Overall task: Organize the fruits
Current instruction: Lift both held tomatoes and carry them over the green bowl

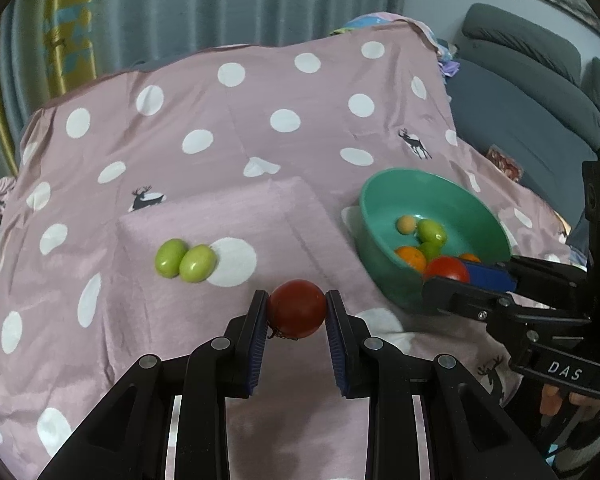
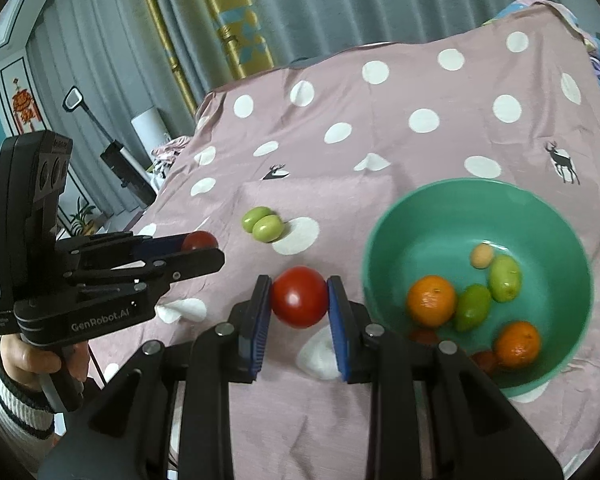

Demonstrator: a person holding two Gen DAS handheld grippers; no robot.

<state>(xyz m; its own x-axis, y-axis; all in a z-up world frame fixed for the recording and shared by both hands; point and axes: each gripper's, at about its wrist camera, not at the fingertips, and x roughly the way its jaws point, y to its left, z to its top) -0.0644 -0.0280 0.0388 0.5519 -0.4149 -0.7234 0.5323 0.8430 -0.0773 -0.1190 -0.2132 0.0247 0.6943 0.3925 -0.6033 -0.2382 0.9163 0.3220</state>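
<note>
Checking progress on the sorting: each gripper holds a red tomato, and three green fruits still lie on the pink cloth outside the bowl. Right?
Not quite: only two green fruits lie on the pink cloth, as the left wrist view shows. The left gripper and right gripper do each hold a red tomato.

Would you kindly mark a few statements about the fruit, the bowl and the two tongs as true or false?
1. Each tongs grips a red tomato. True: left tongs hold the left tomato, right tongs hold the right tomato.
2. The bowl is blue. False: it is green.
3. Two green fruits lie touching on the cloth. True.
4. The bowl is empty. False: it holds oranges and other fruit.
</note>
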